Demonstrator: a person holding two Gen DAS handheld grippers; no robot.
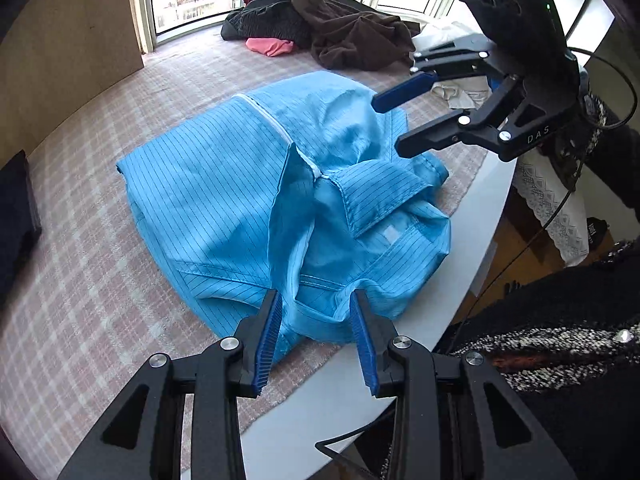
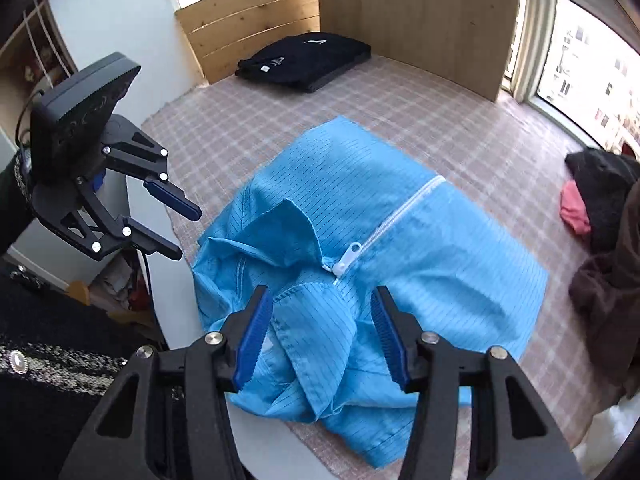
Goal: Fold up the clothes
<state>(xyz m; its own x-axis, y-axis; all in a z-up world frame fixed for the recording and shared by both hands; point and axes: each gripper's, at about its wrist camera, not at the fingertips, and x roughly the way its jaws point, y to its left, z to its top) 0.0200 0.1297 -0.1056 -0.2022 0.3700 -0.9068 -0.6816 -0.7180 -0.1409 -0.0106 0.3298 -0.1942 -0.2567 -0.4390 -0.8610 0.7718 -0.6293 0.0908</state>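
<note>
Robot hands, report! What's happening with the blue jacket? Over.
Left gripper open, right gripper open. Blue jacket partly folded, zipped. Nothing blocking it.

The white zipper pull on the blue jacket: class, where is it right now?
In the right wrist view the white zipper pull sits near the picture's centre, at the jacket's collar, just beyond the open right gripper.

**Both grippers held apart, jaws wide**

The left gripper [image 1: 316, 344] points forward and down, its blue-padded jaws spread with nothing between them; the right gripper [image 2: 320, 344] is likewise gaping and empty, held off to the side; a dark tweed sleeve [image 1: 560, 344] shows behind the left one.
</note>
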